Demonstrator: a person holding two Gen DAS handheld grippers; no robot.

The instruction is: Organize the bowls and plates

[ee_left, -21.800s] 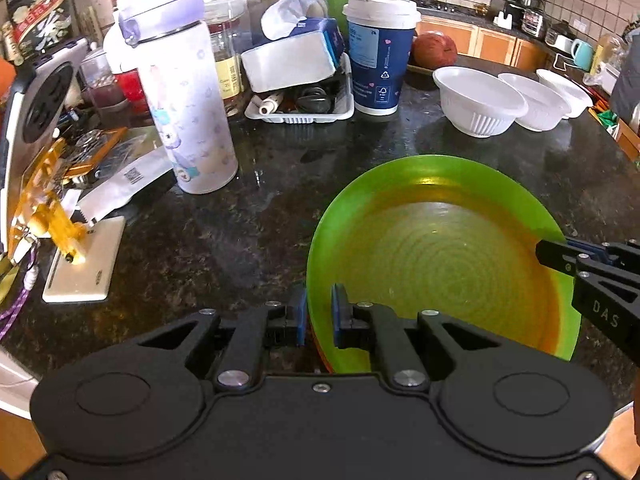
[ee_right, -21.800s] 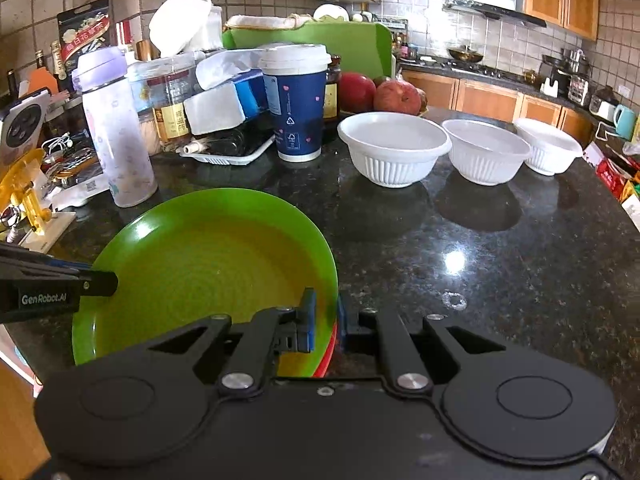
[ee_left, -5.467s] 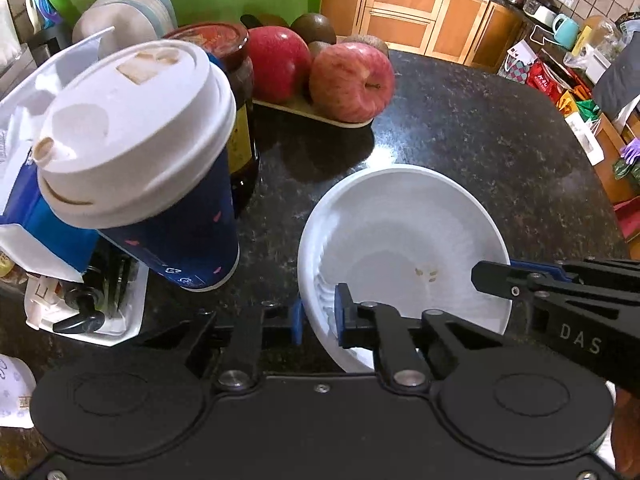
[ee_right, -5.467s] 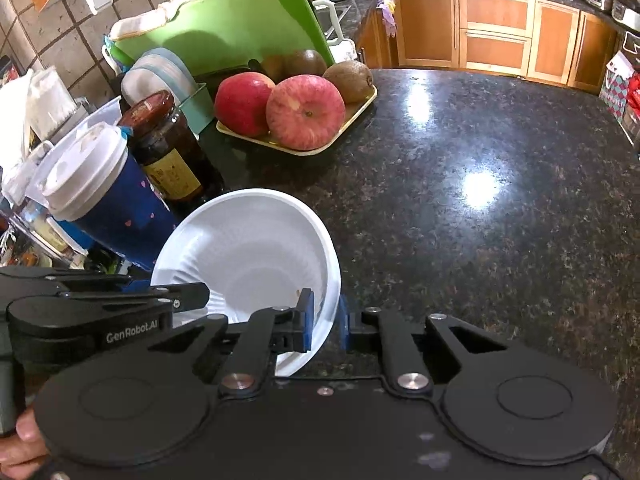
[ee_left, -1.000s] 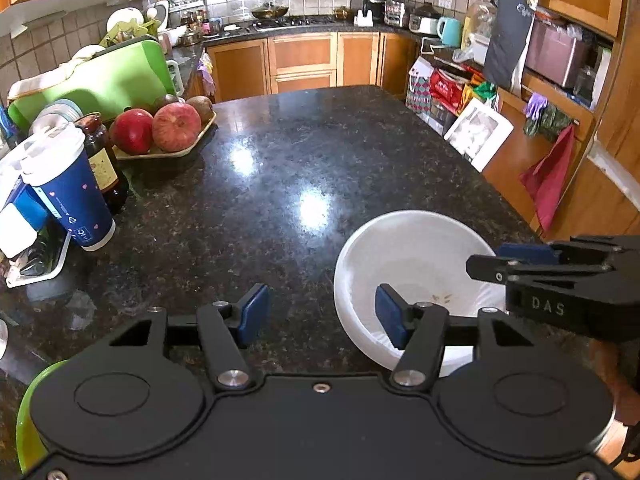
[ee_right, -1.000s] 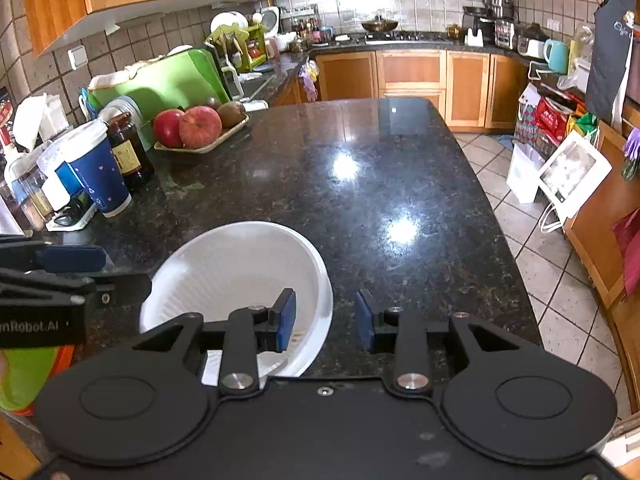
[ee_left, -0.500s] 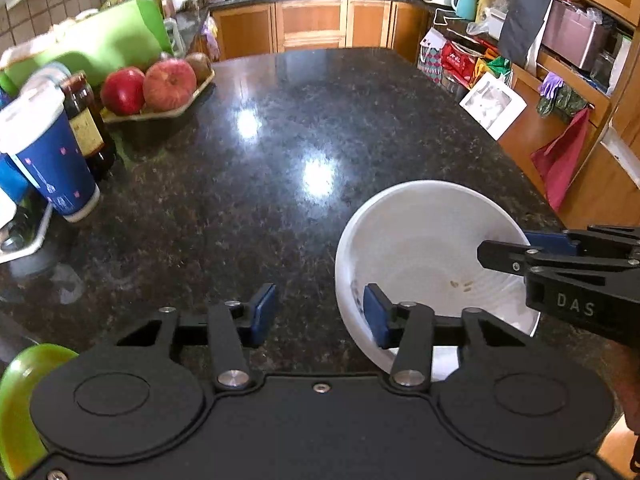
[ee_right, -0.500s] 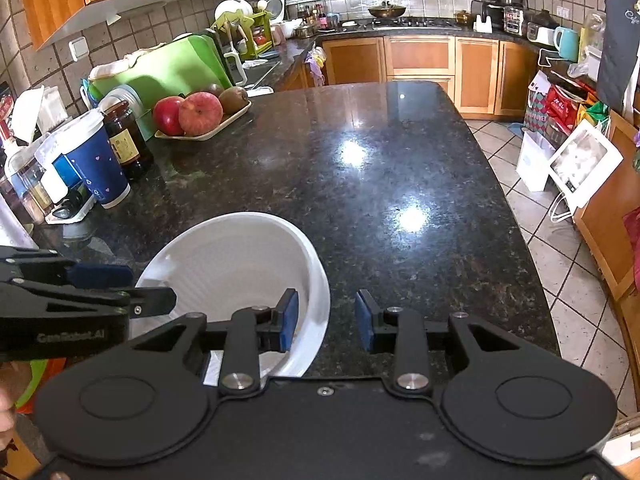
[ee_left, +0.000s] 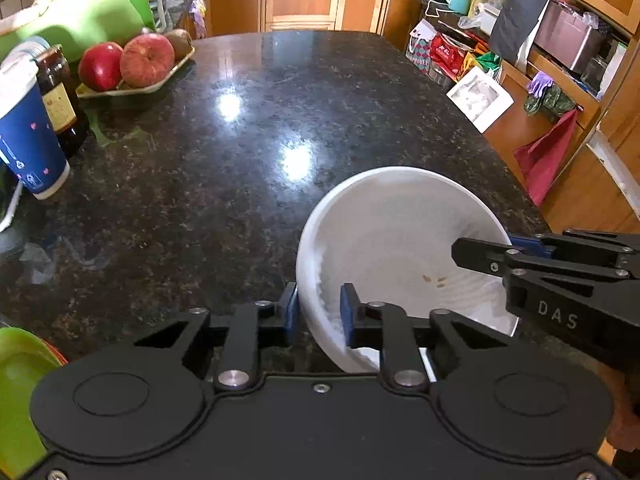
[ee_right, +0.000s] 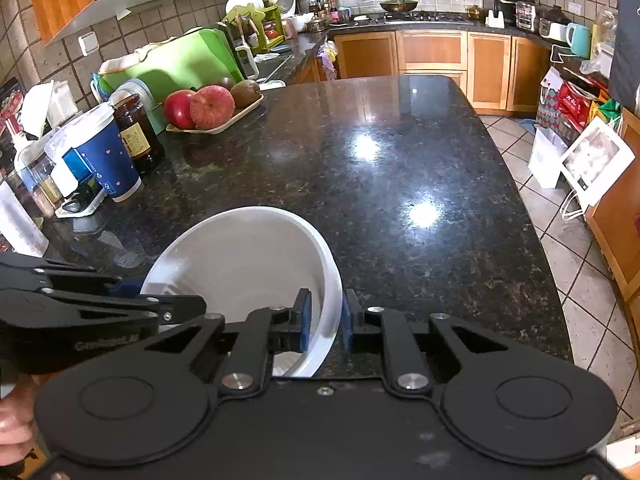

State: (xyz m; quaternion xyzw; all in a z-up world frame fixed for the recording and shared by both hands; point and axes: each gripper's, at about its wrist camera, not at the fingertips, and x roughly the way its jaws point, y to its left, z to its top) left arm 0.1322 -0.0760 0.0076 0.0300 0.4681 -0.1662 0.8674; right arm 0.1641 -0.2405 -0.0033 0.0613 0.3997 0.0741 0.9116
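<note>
A white ribbed bowl (ee_left: 400, 236) sits on the dark granite counter (ee_left: 240, 140) near its front edge; it also shows in the right wrist view (ee_right: 248, 256). My left gripper (ee_left: 319, 312) straddles the bowl's left rim, one blue pad on each side, narrowly parted around it. My right gripper (ee_right: 325, 318) straddles the right rim in the same way. Whether the pads press the rim I cannot tell. A green plate (ee_left: 16, 384) on a red one lies at the far left.
A blue paper cup (ee_left: 24, 140), a dark jar (ee_left: 60, 96) and a tray of apples (ee_left: 128, 60) stand along the left. The counter's right edge (ee_right: 532, 232) drops to a tiled floor with bags and cabinets.
Both grippers' jaws have narrowed from wide open until they close in around the bowl's opposite rims. Both views have moved a little nearer to the bowl.
</note>
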